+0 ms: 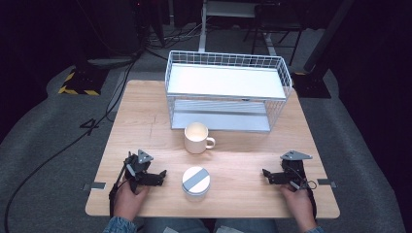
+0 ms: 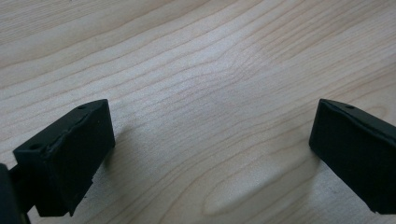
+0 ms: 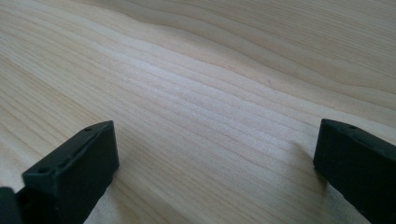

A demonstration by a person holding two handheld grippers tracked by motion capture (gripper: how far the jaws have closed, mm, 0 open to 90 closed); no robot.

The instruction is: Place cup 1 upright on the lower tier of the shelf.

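The table (image 1: 145, 116) is made of pale wood with fine, wavy grain lines, and its surface looks smooth and matte. Its corners are rounded, and small grey metal tabs stick out at the lower left and lower right edges.

In the lower middle of the high view stands a low round tin (image 1: 196, 181), white, with a flat lid that carries a broad grey stripe. Just above it in the frame, a little apart, is a cream mug (image 1: 197, 138), cylinder-shaped, glossy, with its handle turned to the right. Behind the mug, at the upper middle, stands a white wire rack (image 1: 228, 92) with a thin grid wall, a flat white upper shelf and a lower one.

The left gripper (image 1: 156, 178) lies in the lower left of the frame, near the tin but not touching it, and a hand holds it from below. Its jaws are black, blocky and matte; in the left gripper view they stand wide apart with only bare wood between them. The right gripper (image 1: 270, 175) is in the lower right, well apart from the tin, and its jaws are also wide with nothing between.

Open wood lies between each gripper and the tin, and a free band runs along the left and right table edges. The near edge is close below both hands.
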